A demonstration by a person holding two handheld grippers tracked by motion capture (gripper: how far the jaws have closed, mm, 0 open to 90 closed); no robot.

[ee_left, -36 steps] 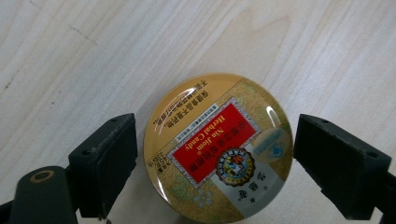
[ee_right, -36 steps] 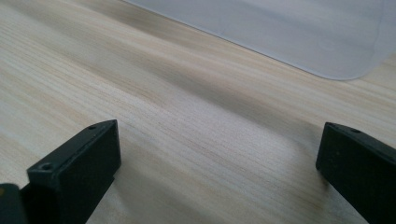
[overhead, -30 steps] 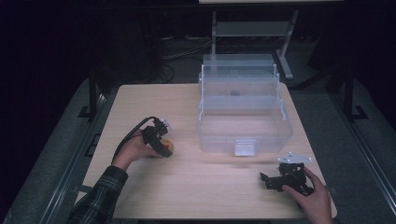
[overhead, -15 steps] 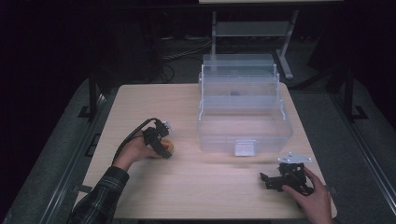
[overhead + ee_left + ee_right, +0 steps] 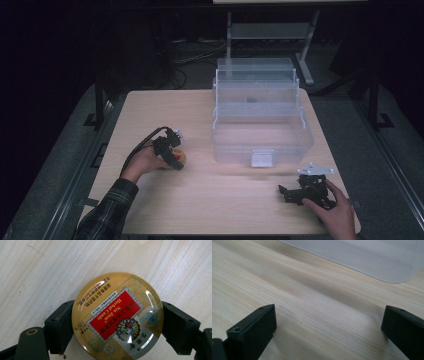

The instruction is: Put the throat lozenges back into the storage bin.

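Pick-up step judged in hand: candy tin is pinched between jaws of left tongs low on tabletop, right tongs spread and idle, so next a lift toward clear organizer box is likely called for.

The one thing here with writing on it is the round candy tin, seen close in the left gripper view. Its red panel reads "Nin Jiom" and "Herbal Candy" in gold letters, upside down from this angle, with larger Chinese characters alongside that I can't make out. A line of small Chinese print runs along the gold band near the lid's rim, too fine to read. Small digits sit at the lid's left edge, blurred. Nothing else carries legible text.
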